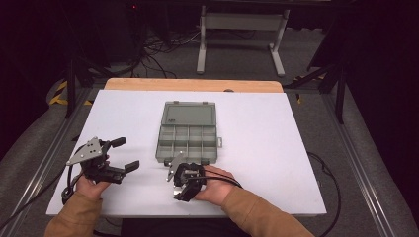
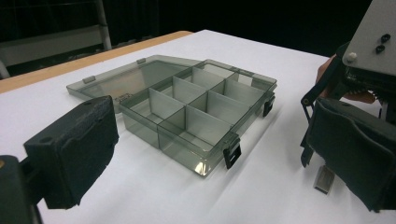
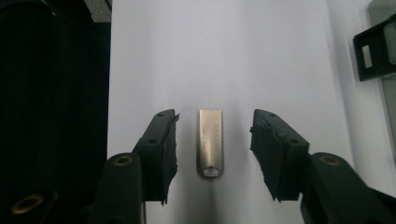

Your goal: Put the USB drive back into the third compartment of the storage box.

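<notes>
The right tongs [image 3: 212, 140] point down near the table's [image 1: 276, 148] front edge, spread around a little metal stick [image 3: 211, 142], not touching. The left tongs [image 1: 123, 154] lie level, spread wide.

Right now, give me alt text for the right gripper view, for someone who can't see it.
A small metal USB stick lies flat on the white table, between the open black jaws of the right gripper, touching neither pad. A black latch of the organizer box shows at the upper right edge.

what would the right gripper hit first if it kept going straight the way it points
Most likely the small metal usb stick, which lies flat on the white table between the right gripper's open jaws, untouched; then the table itself.
</notes>
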Available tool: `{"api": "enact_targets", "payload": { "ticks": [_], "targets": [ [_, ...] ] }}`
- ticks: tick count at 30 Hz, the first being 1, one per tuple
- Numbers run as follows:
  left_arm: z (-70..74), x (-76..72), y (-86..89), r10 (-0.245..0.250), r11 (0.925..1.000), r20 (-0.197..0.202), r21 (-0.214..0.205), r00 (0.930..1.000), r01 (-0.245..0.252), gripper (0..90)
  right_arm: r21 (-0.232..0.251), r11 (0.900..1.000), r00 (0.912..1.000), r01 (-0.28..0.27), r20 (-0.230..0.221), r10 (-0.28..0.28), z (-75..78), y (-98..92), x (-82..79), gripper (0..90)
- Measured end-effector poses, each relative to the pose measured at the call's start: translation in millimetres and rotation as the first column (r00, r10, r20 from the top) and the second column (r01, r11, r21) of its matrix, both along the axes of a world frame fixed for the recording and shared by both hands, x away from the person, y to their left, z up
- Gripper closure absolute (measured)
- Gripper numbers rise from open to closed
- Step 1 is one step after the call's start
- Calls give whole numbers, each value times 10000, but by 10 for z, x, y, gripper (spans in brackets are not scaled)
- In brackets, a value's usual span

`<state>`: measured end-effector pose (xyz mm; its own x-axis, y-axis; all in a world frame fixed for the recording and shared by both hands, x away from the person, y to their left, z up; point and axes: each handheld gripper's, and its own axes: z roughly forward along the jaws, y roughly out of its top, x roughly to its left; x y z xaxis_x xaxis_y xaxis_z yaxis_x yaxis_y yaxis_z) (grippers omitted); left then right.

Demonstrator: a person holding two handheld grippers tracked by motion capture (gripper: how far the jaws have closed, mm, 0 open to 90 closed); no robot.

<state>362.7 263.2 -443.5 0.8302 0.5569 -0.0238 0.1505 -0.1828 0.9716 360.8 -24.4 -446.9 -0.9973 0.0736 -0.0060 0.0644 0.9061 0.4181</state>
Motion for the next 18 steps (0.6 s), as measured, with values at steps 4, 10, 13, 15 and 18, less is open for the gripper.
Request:
{"api": "enact_targets", "payload": {
  "ticks": [4, 10, 13, 15, 18],
  "targets": [
    [0, -6, -5, 0, 10000, -10, -46, 10000, 0, 27, -143, 9999, 10000, -35, 40, 36, -16, 45, -20, 565],
    [3, -5, -2, -20, 10000, 26, 17, 10000, 20, 27, -437, 9989, 9998, -171, 122, 176, -43, 98, -30, 658],
    [2, -12, -5, -13, 10000, -11, -44, 10000, 13, 27, -457, 9988, 9995, -199, 245, 210, -50, 109, -37, 706],
    [2, -13, -6, -18, 10000, -15, -37, 10000, 18, 27, -553, 9983, 9993, -194, 317, 212, -46, 109, -41, 742],
    [4, -9, -5, -21, 10000, 27, 31, 10000, 21, 27, -599, 9981, 9991, -170, 381, 193, -45, 108, -46, 783]
  ]
}}
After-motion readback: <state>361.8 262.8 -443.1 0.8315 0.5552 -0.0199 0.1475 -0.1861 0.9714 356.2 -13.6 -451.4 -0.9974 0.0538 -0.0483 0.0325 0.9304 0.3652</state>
